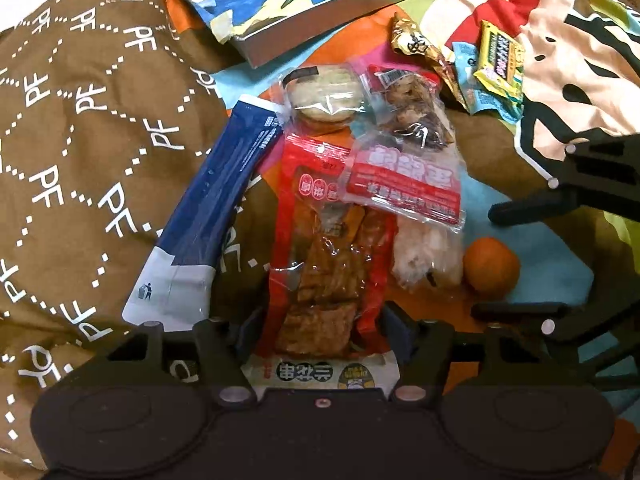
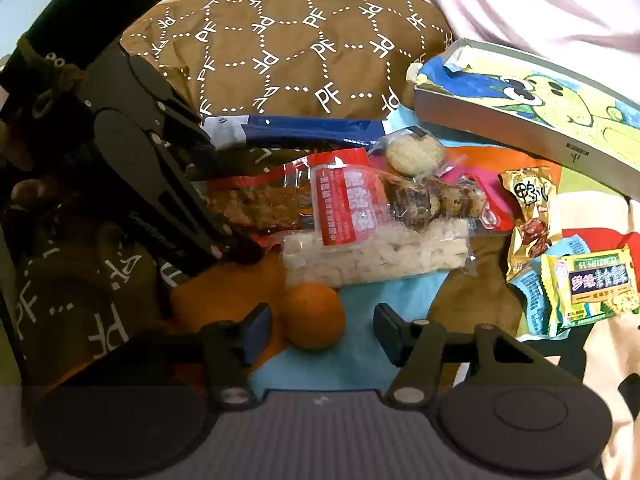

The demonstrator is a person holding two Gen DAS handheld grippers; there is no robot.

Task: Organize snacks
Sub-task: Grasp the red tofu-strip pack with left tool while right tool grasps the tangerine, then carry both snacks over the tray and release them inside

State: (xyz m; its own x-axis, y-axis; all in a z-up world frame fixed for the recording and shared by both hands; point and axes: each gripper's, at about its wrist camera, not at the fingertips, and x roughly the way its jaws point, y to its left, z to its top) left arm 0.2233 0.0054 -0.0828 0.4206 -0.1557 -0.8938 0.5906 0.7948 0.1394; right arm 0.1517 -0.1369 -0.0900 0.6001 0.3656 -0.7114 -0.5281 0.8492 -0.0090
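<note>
A heap of snack packets lies on a colourful bedspread. My left gripper (image 1: 324,328) stands open around the near end of a red packet of brown tofu skewers (image 1: 324,264), pads on either side of it. Beside it lie a long blue packet (image 1: 212,216), a clear bag with a red label (image 1: 404,184), a round biscuit (image 1: 324,96) and a dark snack pack (image 1: 416,112). My right gripper (image 2: 320,330) is open, with an orange (image 2: 314,316) between its fingers; the orange also shows in the left wrist view (image 1: 491,266). The left gripper (image 2: 240,248) shows in the right wrist view.
A brown blanket with white letters (image 1: 80,140) lies at the left. A flat box with a cartoon drawing (image 1: 320,4) lies at the back. A gold packet (image 2: 530,216) and a yellow-green packet (image 2: 596,284) lie at the right.
</note>
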